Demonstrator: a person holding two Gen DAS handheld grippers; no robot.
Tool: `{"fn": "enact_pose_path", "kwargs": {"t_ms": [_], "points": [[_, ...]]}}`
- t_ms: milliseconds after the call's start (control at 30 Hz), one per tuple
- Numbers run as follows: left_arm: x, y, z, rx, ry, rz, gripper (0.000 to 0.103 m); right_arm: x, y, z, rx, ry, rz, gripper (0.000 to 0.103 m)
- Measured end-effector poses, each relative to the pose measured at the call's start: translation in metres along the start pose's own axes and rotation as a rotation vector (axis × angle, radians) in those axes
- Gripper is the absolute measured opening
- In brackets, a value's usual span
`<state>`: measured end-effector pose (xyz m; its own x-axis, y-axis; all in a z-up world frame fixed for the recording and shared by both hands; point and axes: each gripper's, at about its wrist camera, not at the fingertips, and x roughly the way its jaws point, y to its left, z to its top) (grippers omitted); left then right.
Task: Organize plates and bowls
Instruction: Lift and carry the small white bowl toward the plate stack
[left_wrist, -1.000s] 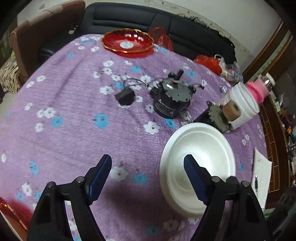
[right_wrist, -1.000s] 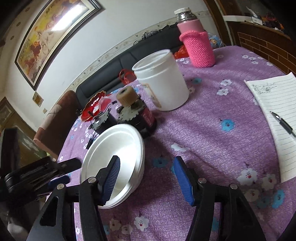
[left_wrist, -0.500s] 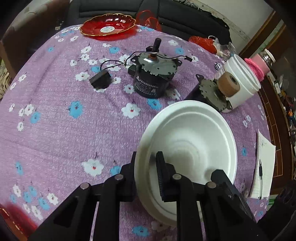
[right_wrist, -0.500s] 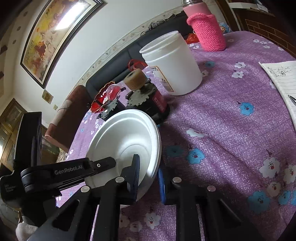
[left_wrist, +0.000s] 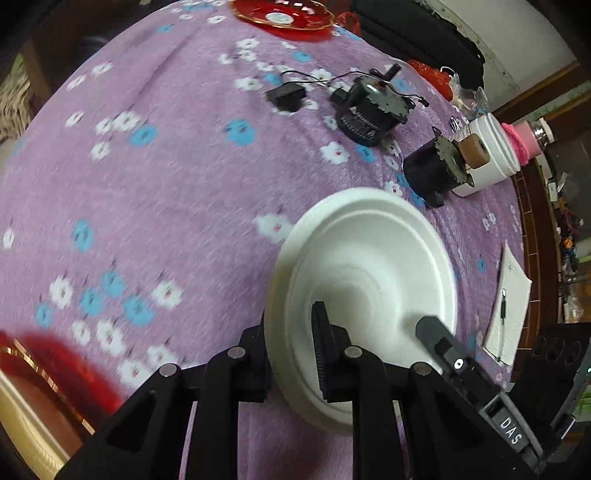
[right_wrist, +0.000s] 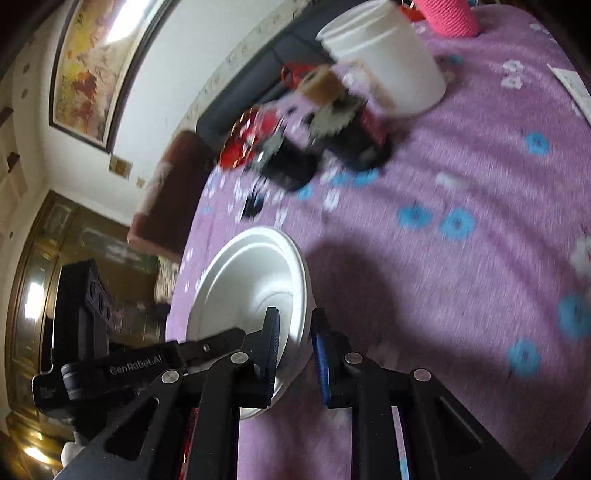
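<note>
The round white foam bowl (left_wrist: 373, 280) is being clamped at opposite rim edges, so it is being carried level between both tongs: the left gripper (left_wrist: 291, 354) on its left rim, the right gripper (right_wrist: 295, 350) on its right, above the purple flowered tablecloth (left_wrist: 166, 177).

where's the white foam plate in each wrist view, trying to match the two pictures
Left wrist view: the white foam plate fills the lower centre-right, its near rim clamped in the left gripper.
Right wrist view: it sits lower centre-left, its right rim clamped in the right gripper.
Shared landmark: the white tub, right of centre and top centre-right.
</note>
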<state>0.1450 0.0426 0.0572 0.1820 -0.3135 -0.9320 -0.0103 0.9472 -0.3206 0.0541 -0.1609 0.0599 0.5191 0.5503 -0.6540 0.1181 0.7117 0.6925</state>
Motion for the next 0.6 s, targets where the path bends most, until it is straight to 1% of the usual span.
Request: {"fn": "enact_pose_path", "kwargs": {"t_ms": [133, 233, 367, 600], "points": [[-0.015, 0.012, -0.018, -0.007, 0.003, -0.033, 0.017, -0.011, 0.016, -0.018, -0.006, 0.043, 0.000, 0.020], [-0.022, 0.018, -0.034, -0.005, 0.007, -0.040, 0.017, -0.022, 0.021, -0.033, -0.010, 0.065, 0.001, 0.020], [-0.023, 0.020, -0.054, -0.008, 0.020, -0.052, 0.018, -0.032, 0.028, -0.050, -0.021, 0.089, -0.020, 0.021], [-0.026, 0.023, -0.087, 0.022, 0.016, -0.029, 0.018, -0.044, 0.022, -0.083, -0.034, 0.119, -0.047, 0.021]]}}
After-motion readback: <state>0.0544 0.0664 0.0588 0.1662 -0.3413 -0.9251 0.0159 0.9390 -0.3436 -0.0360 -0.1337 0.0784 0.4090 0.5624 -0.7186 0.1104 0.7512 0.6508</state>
